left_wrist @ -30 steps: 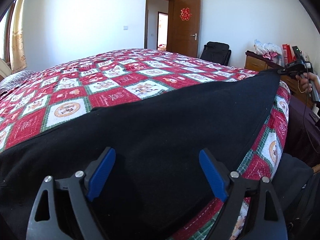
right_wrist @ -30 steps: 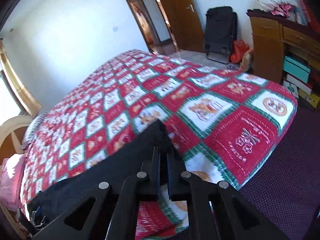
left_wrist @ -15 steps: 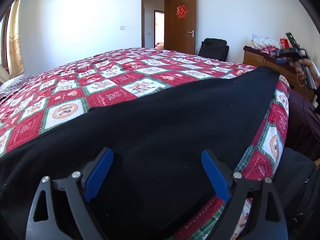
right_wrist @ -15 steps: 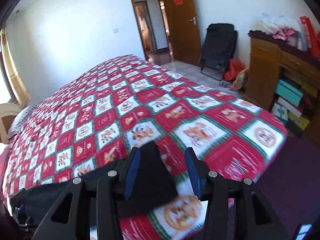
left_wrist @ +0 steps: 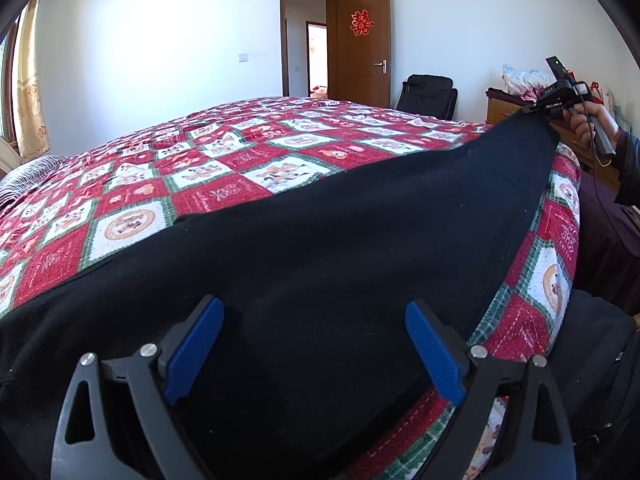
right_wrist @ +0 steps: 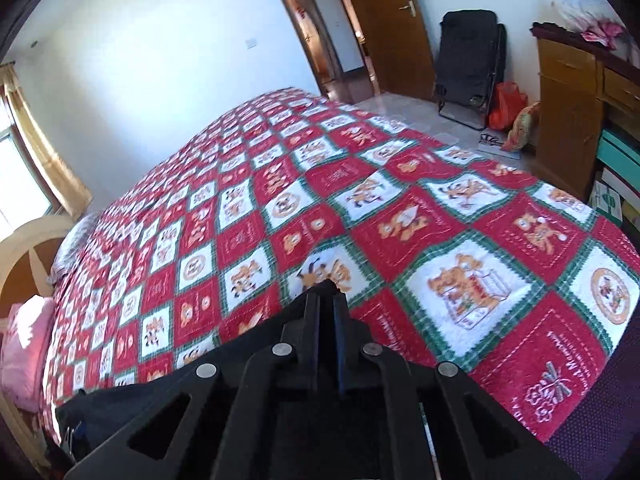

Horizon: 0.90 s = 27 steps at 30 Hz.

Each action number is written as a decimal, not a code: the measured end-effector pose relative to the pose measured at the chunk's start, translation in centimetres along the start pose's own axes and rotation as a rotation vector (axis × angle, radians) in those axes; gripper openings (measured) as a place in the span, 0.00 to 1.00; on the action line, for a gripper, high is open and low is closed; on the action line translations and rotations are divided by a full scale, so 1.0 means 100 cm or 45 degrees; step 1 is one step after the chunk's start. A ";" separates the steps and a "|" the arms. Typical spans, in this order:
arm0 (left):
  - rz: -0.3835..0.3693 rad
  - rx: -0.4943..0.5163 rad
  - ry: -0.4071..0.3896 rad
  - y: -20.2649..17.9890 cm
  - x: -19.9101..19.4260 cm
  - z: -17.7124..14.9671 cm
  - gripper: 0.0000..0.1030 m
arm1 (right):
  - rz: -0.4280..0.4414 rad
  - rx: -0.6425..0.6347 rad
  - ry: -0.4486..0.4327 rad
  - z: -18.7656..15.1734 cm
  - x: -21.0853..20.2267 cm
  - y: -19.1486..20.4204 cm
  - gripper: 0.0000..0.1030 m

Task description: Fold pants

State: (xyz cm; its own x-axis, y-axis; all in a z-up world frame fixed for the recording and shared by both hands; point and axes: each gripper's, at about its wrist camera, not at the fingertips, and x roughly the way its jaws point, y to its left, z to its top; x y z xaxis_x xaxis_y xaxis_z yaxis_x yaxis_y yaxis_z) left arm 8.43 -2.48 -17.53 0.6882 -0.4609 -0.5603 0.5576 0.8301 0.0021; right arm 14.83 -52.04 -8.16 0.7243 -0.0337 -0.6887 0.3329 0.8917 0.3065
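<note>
Black pants [left_wrist: 340, 248] flat across quilt [left_wrist: 224, 168], corner pinched in right gripper [right_wrist: 327, 300] jaws; left gripper [left_wrist: 316, 344] jaws agape.

The pants [left_wrist: 340, 248] are plain black, spread flat and long along the near edge of the bed [left_wrist: 224, 184], which has a red, white and green patchwork quilt. One narrow end rises off the quilt at the bed's far corner, pulled to a point [right_wrist: 326, 286]; the wide end lies low.
</note>
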 end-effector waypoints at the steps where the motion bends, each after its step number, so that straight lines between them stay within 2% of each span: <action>1: 0.005 0.005 0.001 -0.001 0.000 0.000 0.92 | -0.025 0.008 0.023 -0.001 0.007 -0.002 0.05; 5: 0.012 0.009 0.000 0.000 -0.001 -0.001 0.92 | -0.049 0.011 0.113 -0.011 0.036 -0.015 0.09; 7: 0.013 0.009 -0.001 0.000 -0.001 -0.001 0.93 | -0.091 0.034 0.108 -0.011 0.037 -0.020 0.35; 9: 0.019 0.006 -0.006 0.000 -0.003 -0.002 0.92 | -0.072 0.072 0.041 -0.012 0.020 -0.027 0.45; 12: 0.021 -0.013 -0.011 0.004 -0.008 -0.003 0.92 | -0.121 0.064 -0.039 -0.017 -0.012 -0.028 0.45; 14: 0.029 -0.040 -0.018 0.009 -0.012 -0.004 0.92 | -0.088 0.018 -0.056 -0.027 -0.031 -0.021 0.45; 17: 0.068 -0.078 -0.016 0.017 -0.020 -0.005 0.93 | -0.013 -0.055 -0.040 -0.047 -0.045 -0.003 0.45; 20: 0.127 -0.098 -0.026 0.026 -0.032 -0.005 0.93 | 0.064 -0.196 0.029 -0.071 -0.039 0.026 0.45; 22: 0.203 -0.090 -0.027 0.033 -0.039 -0.006 0.97 | 0.009 -0.310 0.137 -0.087 -0.018 0.045 0.45; 23: 0.242 -0.094 -0.021 0.039 -0.042 -0.007 0.99 | -0.071 -0.365 0.150 -0.094 -0.011 0.053 0.45; 25: 0.300 -0.133 -0.007 0.054 -0.048 -0.011 0.99 | -0.195 -0.443 0.116 -0.100 -0.013 0.073 0.45; 26: 0.314 -0.162 -0.014 0.062 -0.052 -0.013 0.99 | -0.218 -0.464 0.109 -0.102 -0.015 0.082 0.45; 27: 0.325 -0.201 -0.025 0.073 -0.057 -0.015 0.99 | -0.169 -0.477 0.091 -0.106 -0.019 0.095 0.45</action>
State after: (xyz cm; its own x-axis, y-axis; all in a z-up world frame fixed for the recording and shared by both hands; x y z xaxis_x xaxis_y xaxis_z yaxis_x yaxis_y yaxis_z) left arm 7.85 6.69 -15.53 0.8066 -0.2358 -0.5420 0.2875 0.9577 0.0112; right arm 10.19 -38.76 -10.93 0.6416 -0.1399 -0.7541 0.1678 0.9850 -0.0400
